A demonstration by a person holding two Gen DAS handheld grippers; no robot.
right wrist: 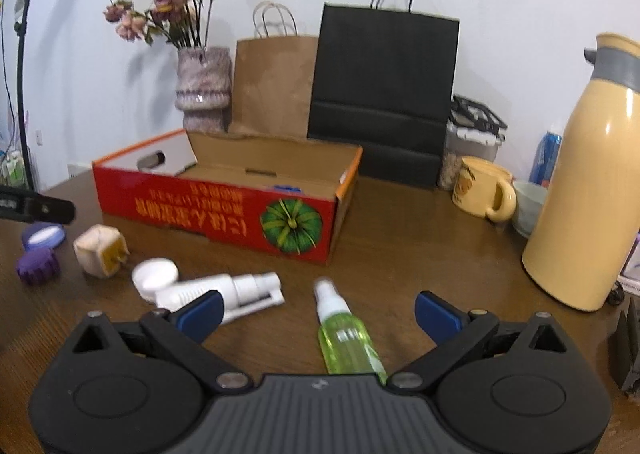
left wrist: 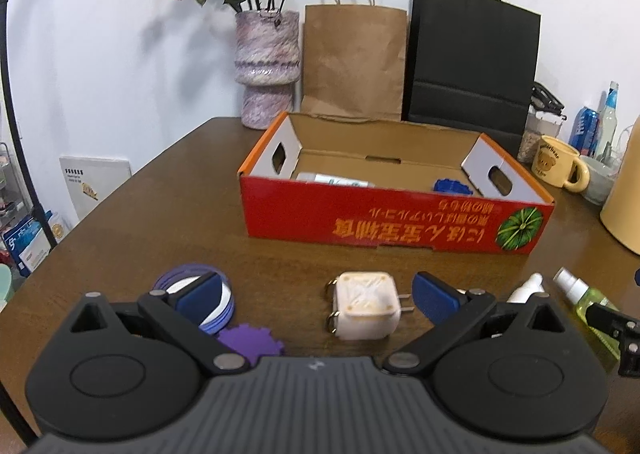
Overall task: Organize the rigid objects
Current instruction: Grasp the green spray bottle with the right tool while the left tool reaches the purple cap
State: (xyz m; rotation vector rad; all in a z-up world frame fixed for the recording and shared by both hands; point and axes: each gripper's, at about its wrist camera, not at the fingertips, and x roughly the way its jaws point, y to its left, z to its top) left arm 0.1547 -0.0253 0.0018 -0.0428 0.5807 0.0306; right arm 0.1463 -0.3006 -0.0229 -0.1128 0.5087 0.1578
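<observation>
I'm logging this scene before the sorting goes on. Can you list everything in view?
Box: 1, red cardboard, table middle.
Plug: 1, white, before box.
Lids: 2, purple, left of plug.
Spray bottle: 1, green, lying down.
Pump bottle: 1, white, lying down.
Cap: 1, white, beside pump bottle.
Vase: 1, mauve, dried flowers.
Bags: 2, brown and black, by wall.
Mug: 1, yellow.
Flask: 1, cream.
Table: 1, brown.
Left gripper: open.
Right gripper: open.
</observation>
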